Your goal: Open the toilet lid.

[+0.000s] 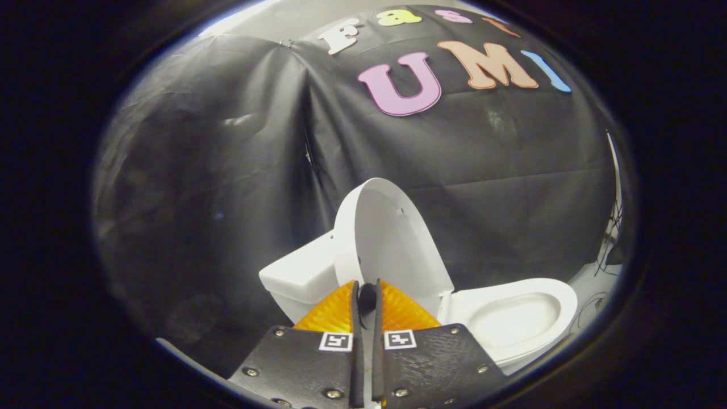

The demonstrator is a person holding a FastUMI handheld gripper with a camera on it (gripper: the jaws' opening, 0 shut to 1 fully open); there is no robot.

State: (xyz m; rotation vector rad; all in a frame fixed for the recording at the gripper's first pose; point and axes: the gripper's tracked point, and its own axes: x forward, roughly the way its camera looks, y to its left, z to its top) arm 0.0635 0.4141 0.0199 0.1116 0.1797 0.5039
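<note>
The gripper (366,295) sat low in the view, its two orange ribbed fingers (332,311) drawn nearly together with only a thin slit between them — nothing was caught in that slit. Each finger was bolted to a dark plate (431,358) carrying a small black-and-white square marker (one per side). At the tips, a small dark rounded piece showed in the gap; what it was could not be told.

Just ahead of the fingers stood the toilet (511,318), white against the black cloth wall (216,170) of the booth. Its lid (386,238) was already up — raised on edge, tilted slightly back, with its pale inner face turned toward the bowl side. The lower edge of the lid met the toilet body right beyond the fingertips, and whether the fingertips touched it could not be told.

To the gripper's right of the lid lay the seat and bowl (514,321), an oval opening with a smooth white rim, fully uncovered. On the other side of the lid, the tank (298,275) showed as a blocky white shape, partly hidden behind the left finger.

Beyond the far rim of the bowl, near the foot of the wall, some thin dark cables (610,250) hung loosely against a pale surface.
</note>
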